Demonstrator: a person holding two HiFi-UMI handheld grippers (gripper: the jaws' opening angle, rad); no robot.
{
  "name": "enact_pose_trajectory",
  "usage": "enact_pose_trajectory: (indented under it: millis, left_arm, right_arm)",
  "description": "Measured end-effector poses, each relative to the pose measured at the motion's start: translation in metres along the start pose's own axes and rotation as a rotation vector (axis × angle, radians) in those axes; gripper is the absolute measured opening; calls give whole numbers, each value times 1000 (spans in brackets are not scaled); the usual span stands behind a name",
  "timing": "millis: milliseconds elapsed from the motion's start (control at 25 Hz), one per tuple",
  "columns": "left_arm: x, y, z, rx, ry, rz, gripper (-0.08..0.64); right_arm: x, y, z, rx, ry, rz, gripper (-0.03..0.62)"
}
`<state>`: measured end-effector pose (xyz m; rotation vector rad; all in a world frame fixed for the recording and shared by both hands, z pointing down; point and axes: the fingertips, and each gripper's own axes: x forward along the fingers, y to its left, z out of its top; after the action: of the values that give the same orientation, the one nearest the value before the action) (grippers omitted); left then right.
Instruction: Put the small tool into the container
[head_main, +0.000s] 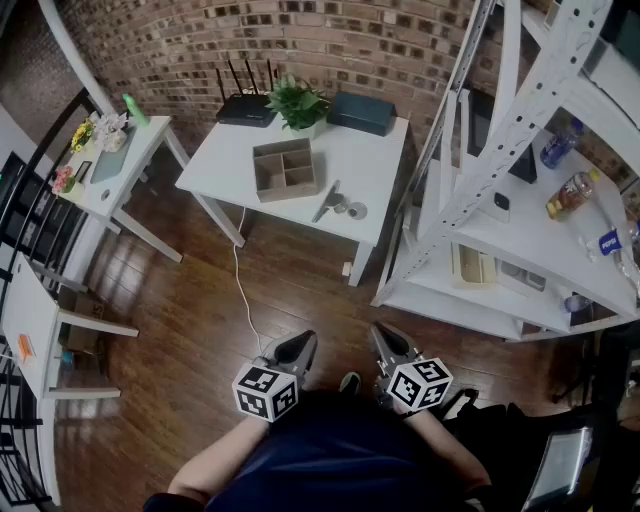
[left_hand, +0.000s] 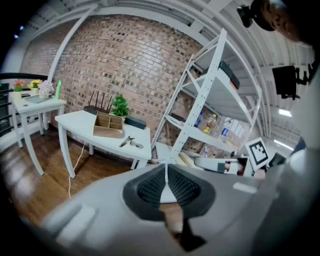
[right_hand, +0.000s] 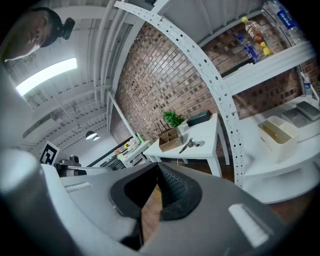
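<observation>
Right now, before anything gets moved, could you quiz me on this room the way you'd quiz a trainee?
1. True or false: the small tool lies inside the wooden container.
2. In the head view, the tool lies: A) right of the container, B) left of it, C) on the metal shelving.
3. What do the left gripper and the right gripper hold?

Key
1. False: it lies on the white table, outside the container.
2. A.
3. Nothing: both are shut and empty, held well short of the table.
</observation>
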<state>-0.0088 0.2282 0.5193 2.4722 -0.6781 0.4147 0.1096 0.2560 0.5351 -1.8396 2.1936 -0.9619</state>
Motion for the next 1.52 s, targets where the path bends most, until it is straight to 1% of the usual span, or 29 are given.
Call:
enact_pose_trajectory:
  millis: [160, 320, 400, 560, 720, 880, 1000, 1120, 1360, 1440, 1520]
  left_arm:
    - [11, -9, 0, 1, 5, 10, 15]
    - [14, 1, 4, -16, -1, 48, 15]
    - [17, 9, 7, -23, 3, 49, 15]
    - [31, 32, 19, -30, 9, 17, 15]
    - [34, 78, 47, -53, -3, -14, 15]
    - [60, 119, 83, -29, -6, -96, 15]
    - [77, 141, 99, -16, 17, -146, 15]
    - [98, 140, 110, 16, 57, -226, 15]
    - [131, 122, 124, 97, 115, -425, 15]
    - [131, 117, 124, 107, 129, -462, 15]
    - [125, 115, 124, 106, 136, -473, 15]
  right_arm:
    - [0, -15, 6, 6, 6, 13, 11]
    - [10, -23, 5, 17, 29, 22, 11]
    - [20, -23, 5, 18, 38, 22, 11]
    - [48, -28, 13, 10, 42, -5, 11]
    - [87, -20, 22, 12, 42, -62, 11]
    - [131, -22, 47, 9, 21, -141, 11]
    - [156, -17, 65, 13, -9, -177, 11]
    - [159, -21, 74, 24, -39, -233, 11]
    - [133, -38, 85, 60, -143, -423, 11]
    - [125, -39, 86, 70, -160, -458, 11]
    - [120, -37, 89, 80, -164, -473, 11]
